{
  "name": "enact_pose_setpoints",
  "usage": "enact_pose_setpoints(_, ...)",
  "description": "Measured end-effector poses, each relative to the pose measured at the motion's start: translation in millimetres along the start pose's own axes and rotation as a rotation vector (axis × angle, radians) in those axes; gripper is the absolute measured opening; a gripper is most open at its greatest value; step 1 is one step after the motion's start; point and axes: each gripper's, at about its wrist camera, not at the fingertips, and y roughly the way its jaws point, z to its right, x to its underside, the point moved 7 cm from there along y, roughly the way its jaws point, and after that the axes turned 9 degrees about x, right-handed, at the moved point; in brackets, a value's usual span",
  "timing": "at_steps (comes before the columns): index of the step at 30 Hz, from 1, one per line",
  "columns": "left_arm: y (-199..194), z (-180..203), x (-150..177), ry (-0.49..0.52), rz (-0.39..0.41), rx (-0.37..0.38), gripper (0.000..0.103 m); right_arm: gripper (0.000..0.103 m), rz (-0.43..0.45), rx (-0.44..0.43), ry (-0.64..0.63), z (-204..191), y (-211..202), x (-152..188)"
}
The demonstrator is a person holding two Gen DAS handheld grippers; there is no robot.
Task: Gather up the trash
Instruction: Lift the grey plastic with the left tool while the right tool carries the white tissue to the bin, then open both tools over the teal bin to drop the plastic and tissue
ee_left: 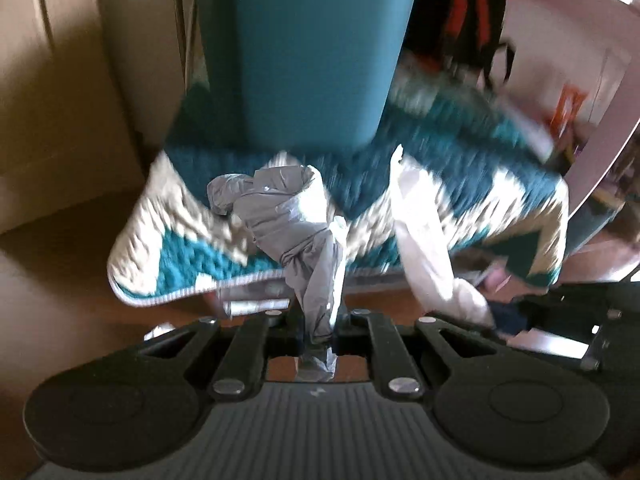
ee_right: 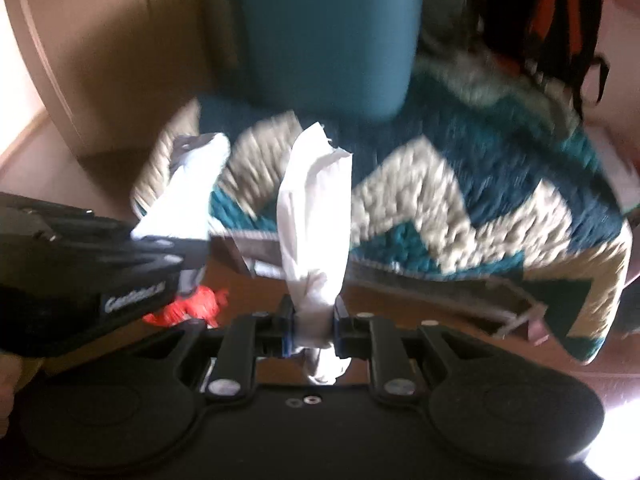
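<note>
My left gripper [ee_left: 318,320] is shut on a crumpled grey-and-white paper wad [ee_left: 280,208] that sticks up from its jaws. My right gripper [ee_right: 314,320] is shut on a crumpled white tissue [ee_right: 316,208]. That tissue also shows at the right of the left wrist view [ee_left: 424,232], and the left gripper's wad shows at the left of the right wrist view [ee_right: 188,188]. A tall teal trash bin [ee_left: 308,48] [ee_right: 328,36] stands on the rug just ahead of both grippers. A red crumpled scrap [ee_right: 192,304] lies on the wooden floor below the left gripper.
A teal, white and beige zigzag rug [ee_left: 460,152] [ee_right: 460,184] lies under the bin. A beige cabinet wall [ee_left: 60,100] stands at the left. A black and orange backpack [ee_right: 548,20] sits at the back right. Both views are motion-blurred.
</note>
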Motion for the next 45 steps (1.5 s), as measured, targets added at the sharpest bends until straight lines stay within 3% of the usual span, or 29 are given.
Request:
enact_pose_setpoints(11, -108.2, 37.9, -76.5, 0.027, 0.256, 0.051, 0.011, 0.017, 0.282, -0.009, 0.004, 19.5, -116.6, -75.9)
enact_pose_setpoints(26, -182.0, 61.2, -182.4, 0.131, 0.442, 0.060, 0.011, 0.017, 0.492, 0.038, -0.029, 39.6, -198.2, -183.2)
enact_pose_setpoints(33, -187.8, 51.3, -236.9, 0.125, 0.477, 0.049, 0.011, 0.017, 0.535, 0.069, -0.036, 46.3, -196.9, -230.2)
enact_pose_setpoints(45, -131.3, 27.9, -300.2, 0.103, 0.387, 0.057, 0.011, 0.017, 0.499, 0.073, -0.011, 64.7, -146.2, -301.3)
